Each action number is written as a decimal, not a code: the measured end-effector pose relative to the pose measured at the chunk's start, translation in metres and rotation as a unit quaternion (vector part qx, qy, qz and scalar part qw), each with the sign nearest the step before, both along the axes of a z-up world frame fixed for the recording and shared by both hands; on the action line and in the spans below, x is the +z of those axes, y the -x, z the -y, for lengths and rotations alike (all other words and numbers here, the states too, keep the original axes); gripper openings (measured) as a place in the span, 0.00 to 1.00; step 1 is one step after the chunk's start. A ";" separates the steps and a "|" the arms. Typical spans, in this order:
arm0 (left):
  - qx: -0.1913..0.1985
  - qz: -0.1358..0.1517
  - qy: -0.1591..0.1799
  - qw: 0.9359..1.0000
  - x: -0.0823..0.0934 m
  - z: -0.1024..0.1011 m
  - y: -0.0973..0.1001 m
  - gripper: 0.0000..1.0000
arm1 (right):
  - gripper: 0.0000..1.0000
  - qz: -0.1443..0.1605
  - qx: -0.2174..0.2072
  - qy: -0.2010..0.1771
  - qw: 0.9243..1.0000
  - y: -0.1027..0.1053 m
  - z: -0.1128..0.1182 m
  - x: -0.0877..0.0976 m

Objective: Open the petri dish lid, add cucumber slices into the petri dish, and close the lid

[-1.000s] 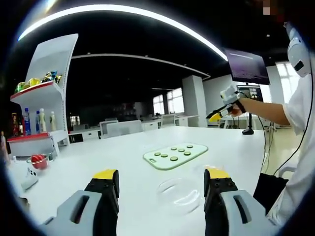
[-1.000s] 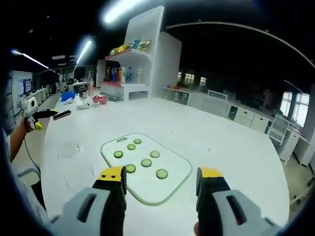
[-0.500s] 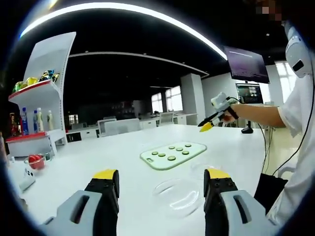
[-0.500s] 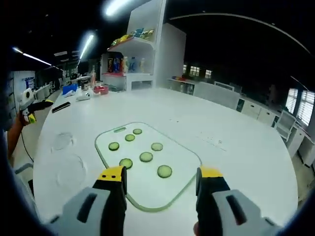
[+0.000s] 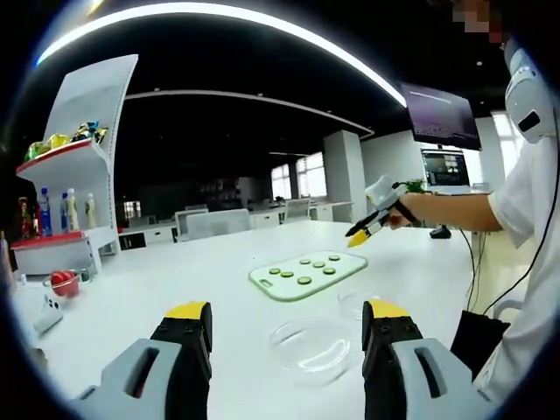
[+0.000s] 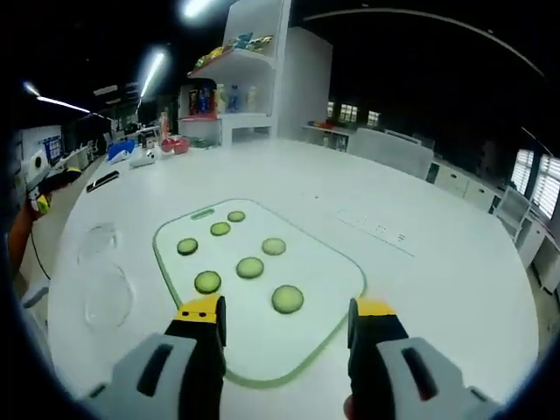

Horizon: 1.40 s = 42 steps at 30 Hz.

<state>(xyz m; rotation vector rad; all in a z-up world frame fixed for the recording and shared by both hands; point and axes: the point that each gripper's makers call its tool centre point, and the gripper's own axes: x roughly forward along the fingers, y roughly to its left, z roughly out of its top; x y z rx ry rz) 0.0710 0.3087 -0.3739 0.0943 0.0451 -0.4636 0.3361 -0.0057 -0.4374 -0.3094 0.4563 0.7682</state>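
Right gripper (image 6: 287, 317) fingers spread, nothing held, hovering over cutting board (image 6: 332, 302) on table (image 6: 455, 289); board's long axis runs 10-to-4. Cucumber slices (image 6: 249, 268) just ahead, 12 o'clock. Left gripper (image 5: 287, 317) spread too, petri dish (image 5: 311, 348) lying between fingers.

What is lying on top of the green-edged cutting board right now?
Six cucumber slices lie flat and apart on the cutting board. The open right gripper hangs over its near edge, covering a strip there.

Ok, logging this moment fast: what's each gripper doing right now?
Left gripper: open, empty, over the petri dish.
Right gripper: open, empty, over the cutting board with cucumber slices.
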 end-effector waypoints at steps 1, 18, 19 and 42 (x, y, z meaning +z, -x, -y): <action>-0.001 0.000 0.001 1.000 0.000 0.001 0.000 0.70 | 0.55 0.000 -0.001 0.000 1.000 -0.001 0.000 -0.001; 0.004 0.005 0.003 1.000 0.002 0.005 0.003 0.70 | 0.52 -0.016 -0.008 0.000 1.000 -0.015 -0.006 -0.023; 0.004 0.004 0.003 1.000 0.002 0.005 0.003 0.70 | 0.52 -0.016 -0.008 0.002 1.000 -0.017 -0.006 -0.024; 0.005 -0.004 0.002 1.000 -0.004 0.002 0.003 0.69 | 0.44 -0.035 -0.015 0.016 0.999 -0.026 -0.011 -0.044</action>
